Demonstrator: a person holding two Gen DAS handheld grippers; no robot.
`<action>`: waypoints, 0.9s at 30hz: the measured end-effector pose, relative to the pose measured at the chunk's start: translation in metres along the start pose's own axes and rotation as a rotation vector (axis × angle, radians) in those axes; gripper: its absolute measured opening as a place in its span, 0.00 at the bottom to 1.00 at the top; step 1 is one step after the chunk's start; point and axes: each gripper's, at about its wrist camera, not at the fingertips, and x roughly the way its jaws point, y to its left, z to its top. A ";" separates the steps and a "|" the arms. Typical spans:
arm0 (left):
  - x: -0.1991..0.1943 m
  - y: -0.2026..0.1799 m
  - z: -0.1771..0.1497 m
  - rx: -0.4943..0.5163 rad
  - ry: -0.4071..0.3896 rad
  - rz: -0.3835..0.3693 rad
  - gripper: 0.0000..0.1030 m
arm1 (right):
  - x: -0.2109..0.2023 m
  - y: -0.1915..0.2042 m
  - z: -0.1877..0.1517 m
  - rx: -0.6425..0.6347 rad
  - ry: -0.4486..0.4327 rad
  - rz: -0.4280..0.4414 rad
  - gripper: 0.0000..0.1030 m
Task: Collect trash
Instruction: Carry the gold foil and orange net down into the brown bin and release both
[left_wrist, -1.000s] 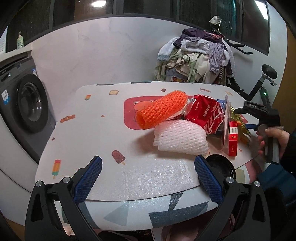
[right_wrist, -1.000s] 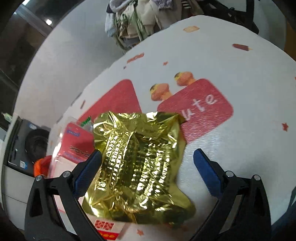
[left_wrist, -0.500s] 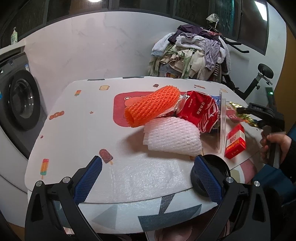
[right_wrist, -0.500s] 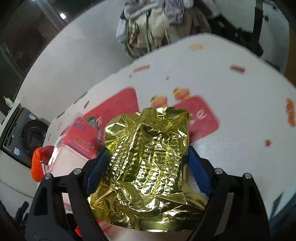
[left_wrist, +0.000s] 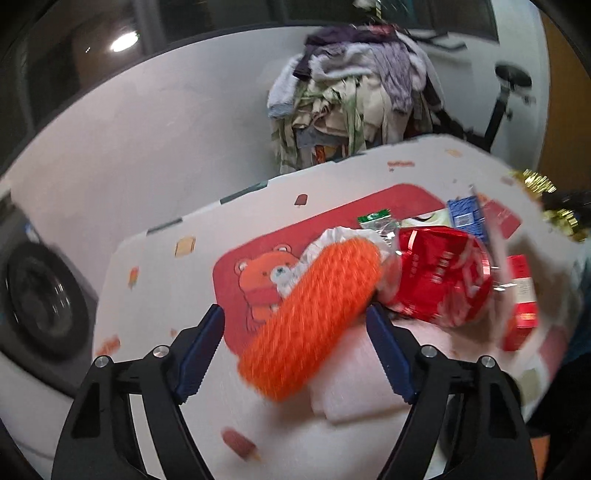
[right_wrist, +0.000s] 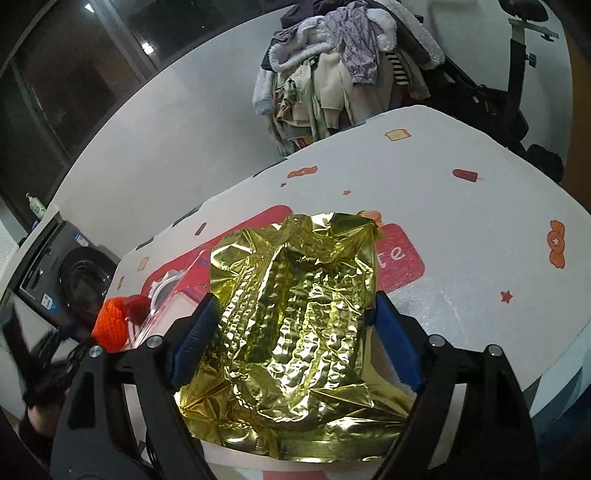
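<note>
Left wrist view, blurred by motion, gives me one orange foam net sleeve (left_wrist: 314, 317) at the centre of the frame, lying slantwise between my left gripper (left_wrist: 295, 339) fingers; the jaws are closing, and the right pad looks close against the net's upper end while the left pad stands clear of it. Under the net at lower centre lies one white foam net (left_wrist: 354, 384), and to the right of centre I count one crumpled red wrapper (left_wrist: 439, 277), one red carton (left_wrist: 521, 299) at the right edge and one blue packet (left_wrist: 466, 217) above them, all on the patterned table (left_wrist: 155, 280). At the far right edge a scrap of gold foil shows. Behind, at upper centre, one heap of clothes (left_wrist: 354, 99); at the left edge, one washing machine (left_wrist: 40, 295). Both grippers tilt downward toward the tabletop. From the right wrist view, my right gripper (right_wrist: 295, 339) has one gold foil bag (right_wrist: 295, 314) filling the centre, its crinkled sides pressed by both blue pads, so I am gripping it wide. The orange net peeks in at the left edge there, beside the second gripper's dark frame.
</note>
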 end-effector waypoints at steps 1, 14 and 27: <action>0.006 -0.002 0.002 0.019 0.017 -0.003 0.69 | -0.001 0.002 -0.001 -0.013 -0.001 -0.004 0.80; -0.045 0.047 0.003 -0.153 -0.050 -0.098 0.19 | -0.032 0.043 -0.020 -0.138 -0.026 0.040 0.80; -0.166 -0.012 -0.070 -0.208 -0.157 -0.261 0.19 | -0.081 0.085 -0.085 -0.248 -0.036 0.096 0.80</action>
